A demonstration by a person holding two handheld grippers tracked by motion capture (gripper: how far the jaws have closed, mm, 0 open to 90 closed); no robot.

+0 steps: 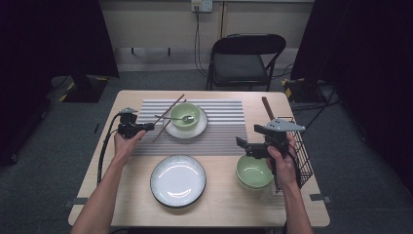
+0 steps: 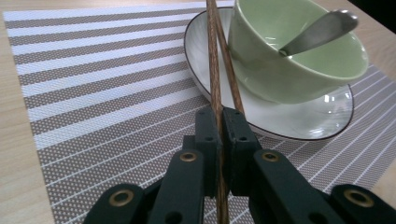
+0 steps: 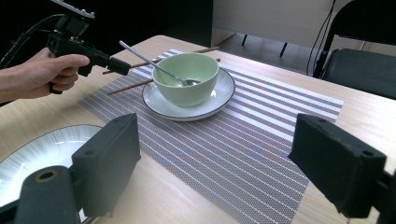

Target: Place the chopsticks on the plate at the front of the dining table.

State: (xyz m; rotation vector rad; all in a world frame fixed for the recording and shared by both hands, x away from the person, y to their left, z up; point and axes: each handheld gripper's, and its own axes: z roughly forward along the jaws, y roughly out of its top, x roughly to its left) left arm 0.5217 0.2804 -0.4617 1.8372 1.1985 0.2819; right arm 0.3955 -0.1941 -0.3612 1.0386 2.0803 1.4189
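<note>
The left claw (image 2: pixel 219 135) is clamped on a pair of brown chopsticks (image 2: pixel 215 60), its two black jaws pressed together with the sticks pinched between them. From the high view the left claw (image 1: pixel 146 126) sits over the left edge of the striped placemat (image 1: pixel 219 131), toward the far left part of the bench (image 1: pixel 97 175). The chopsticks (image 1: pixel 170 114) run from the jaws toward the far edge of the bench, passing just beside the left rim of a white saucer (image 1: pixel 197 129). In the left gripper view they cross over the saucer's rim (image 2: pixel 299 121) and lie close against the wall of the green bowl (image 2: pixel 299 65) standing on it. A metal spoon (image 2: pixel 317 30) rests inside that bowl, its handle sticking out over the rim.

The right claw (image 3: pixel 215 158) stands wide, nothing between its pads, near the right edge of the bench above a second green bowl (image 1: pixel 253 171). A wire basket (image 1: pixel 299 151) stands just beside it at the right edge. A white plate (image 1: pixel 178 180) lies near the front edge of the bench, about midway across.
</note>
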